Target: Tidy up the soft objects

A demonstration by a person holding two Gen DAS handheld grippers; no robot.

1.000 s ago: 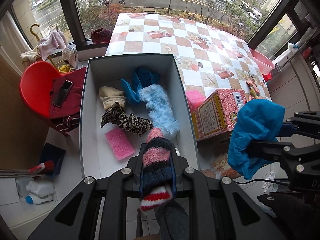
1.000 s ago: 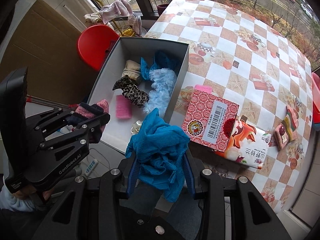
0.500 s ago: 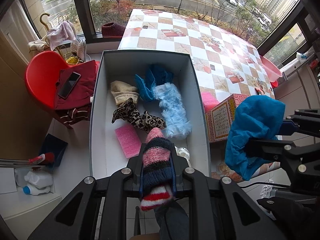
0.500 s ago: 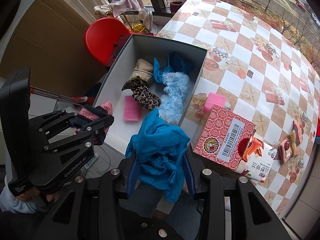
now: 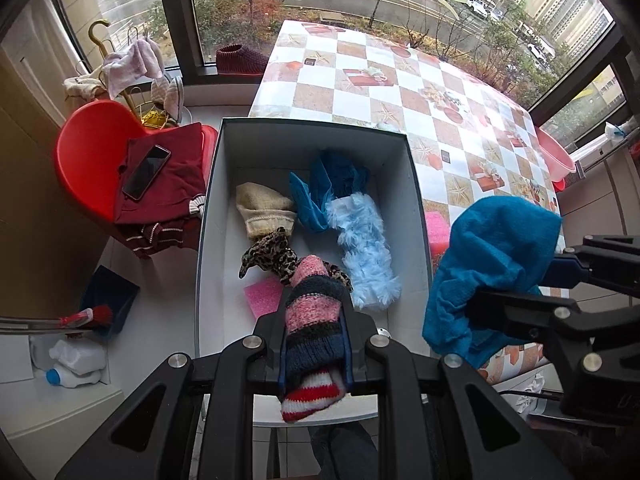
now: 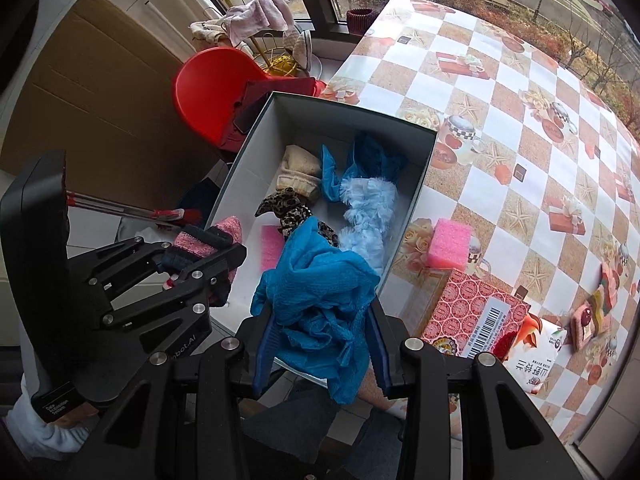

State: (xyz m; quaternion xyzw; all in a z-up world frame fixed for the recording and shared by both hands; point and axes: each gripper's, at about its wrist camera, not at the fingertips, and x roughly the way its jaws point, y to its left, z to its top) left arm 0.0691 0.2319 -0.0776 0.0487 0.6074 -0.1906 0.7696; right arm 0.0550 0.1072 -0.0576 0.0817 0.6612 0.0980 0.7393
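Observation:
My left gripper (image 5: 314,344) is shut on a striped knitted sock (image 5: 312,320) in pink, navy, red and white, held above the near end of a white open box (image 5: 208,216). My right gripper (image 6: 320,320) is shut on a crumpled blue towel (image 6: 316,280), also over the box's near end. Inside the box lie a beige knit hat (image 5: 262,208), a leopard-print cloth (image 5: 272,258), a pink sponge (image 5: 262,296), a fluffy light-blue piece (image 5: 364,252) and a blue cloth (image 5: 332,188). In the right wrist view the left gripper (image 6: 216,264) hangs to the left with its sock (image 6: 208,236).
A checkered table (image 6: 520,100) runs right of the box, with a pink sponge (image 6: 450,242), a red patterned carton (image 6: 472,312) and a snack bag (image 6: 536,360) near its front. Left of the box stand a red chair (image 5: 88,156) with dark-red clothing and a phone (image 5: 146,172).
Both grippers have shifted left with their loads, from beside the carton to over the box's near end. The sock now overlaps the leopard cloth in the left wrist view. Both grips are unchanged.

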